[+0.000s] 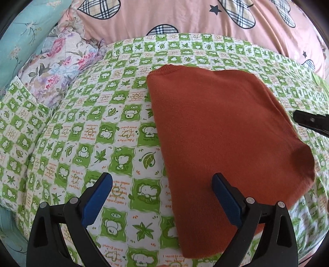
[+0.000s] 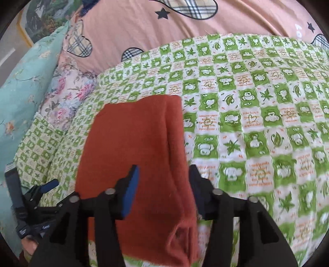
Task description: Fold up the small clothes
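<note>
Left wrist view: the rust-orange knit garment lies folded into a flat block on the green-and-white checked bedsheet, below the pink quilt and right of the floral pillow. The left claw stands released and wide, its right pad over the garment's near edge, its left pad over bare sheet; nothing is pinched. A black fingertip of the right claw shows at the garment's right border.

Right wrist view: the right claw straddles the garment's thick right-hand fold, jaws partly apart, pads not visibly pressing, so it reads as released. The left claw sits at the far left.

The fold looks near done. To finish well, I would press the bulging near corner flat and square the edges rather than tug, since knit drags and shifts the layers beneath.
</note>
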Action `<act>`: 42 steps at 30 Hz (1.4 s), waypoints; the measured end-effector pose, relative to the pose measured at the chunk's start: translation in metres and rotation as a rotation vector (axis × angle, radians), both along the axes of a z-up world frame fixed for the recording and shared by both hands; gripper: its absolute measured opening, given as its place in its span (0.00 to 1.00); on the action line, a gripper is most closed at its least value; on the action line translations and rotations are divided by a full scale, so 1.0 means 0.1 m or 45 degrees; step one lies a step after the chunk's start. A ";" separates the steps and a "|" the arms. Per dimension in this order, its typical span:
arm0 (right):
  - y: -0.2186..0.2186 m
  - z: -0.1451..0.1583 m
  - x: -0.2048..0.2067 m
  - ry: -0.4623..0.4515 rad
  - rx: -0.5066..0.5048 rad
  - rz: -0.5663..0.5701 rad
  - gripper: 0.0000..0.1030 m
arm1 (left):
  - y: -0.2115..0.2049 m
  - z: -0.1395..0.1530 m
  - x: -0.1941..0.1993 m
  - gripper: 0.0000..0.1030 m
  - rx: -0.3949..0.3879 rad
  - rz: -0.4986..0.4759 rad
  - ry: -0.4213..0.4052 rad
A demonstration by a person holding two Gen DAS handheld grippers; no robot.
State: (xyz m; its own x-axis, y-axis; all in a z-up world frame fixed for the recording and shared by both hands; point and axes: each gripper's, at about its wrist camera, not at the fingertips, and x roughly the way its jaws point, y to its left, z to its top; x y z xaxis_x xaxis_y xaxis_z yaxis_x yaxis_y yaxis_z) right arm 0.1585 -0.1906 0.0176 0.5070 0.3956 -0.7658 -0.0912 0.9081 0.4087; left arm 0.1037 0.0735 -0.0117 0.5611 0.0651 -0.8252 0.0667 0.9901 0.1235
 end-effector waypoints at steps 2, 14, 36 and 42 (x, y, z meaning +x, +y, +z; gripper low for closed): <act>0.04 0.07 -0.14 -0.012 -0.002 0.030 0.57 | -0.02 0.03 -0.08 0.95 0.001 -0.013 -0.002; 0.25 0.23 -0.77 -0.069 -0.089 0.160 0.86 | 0.06 0.14 -0.49 0.95 0.003 0.016 -0.042; 0.56 0.20 -1.16 -0.081 -0.218 0.278 0.96 | 0.14 0.30 -0.96 0.95 0.013 0.010 -0.102; 0.57 0.20 -1.17 -0.088 -0.225 0.287 0.98 | 0.12 0.30 -0.99 0.95 0.017 -0.006 -0.097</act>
